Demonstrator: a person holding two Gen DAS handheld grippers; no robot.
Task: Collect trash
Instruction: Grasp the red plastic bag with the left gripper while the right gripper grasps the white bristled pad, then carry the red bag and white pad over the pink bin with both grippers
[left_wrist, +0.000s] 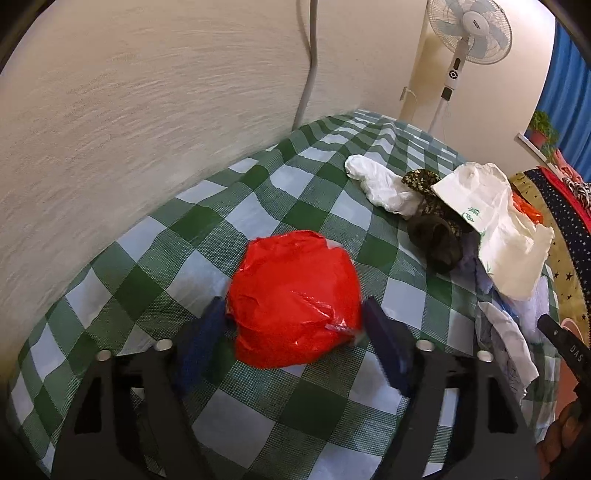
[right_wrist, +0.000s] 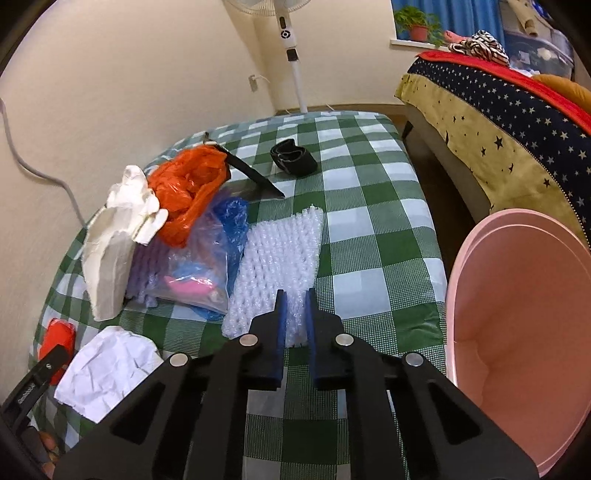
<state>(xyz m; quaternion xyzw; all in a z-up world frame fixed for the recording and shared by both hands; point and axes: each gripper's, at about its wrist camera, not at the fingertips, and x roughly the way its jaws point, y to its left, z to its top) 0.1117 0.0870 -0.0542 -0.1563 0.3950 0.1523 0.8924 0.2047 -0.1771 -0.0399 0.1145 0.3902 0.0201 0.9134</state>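
Note:
In the left wrist view a crumpled red plastic bag (left_wrist: 295, 299) lies on the green checked cloth (left_wrist: 258, 206). My left gripper (left_wrist: 294, 301) is open around it, with the blue fingertips (left_wrist: 218, 314) right at its two sides and no squeeze showing. In the right wrist view my right gripper (right_wrist: 295, 293) is shut on the near edge of a bubble wrap sheet (right_wrist: 277, 251). Left of it lie crumpled white paper (right_wrist: 107, 373), a clear bag (right_wrist: 199, 266), an orange bag (right_wrist: 188, 192) and a white bag (right_wrist: 114, 240). The red bag (right_wrist: 59, 336) shows at the far left.
A pink bin (right_wrist: 517, 332) stands open-mouthed just off the table's right edge. A black band (right_wrist: 293, 157) lies at the far end. A wall (left_wrist: 147, 129) runs close along the left side, a standing fan (left_wrist: 469, 29) is at the corner, and a bed with a starred blanket (right_wrist: 498, 129) is on the right.

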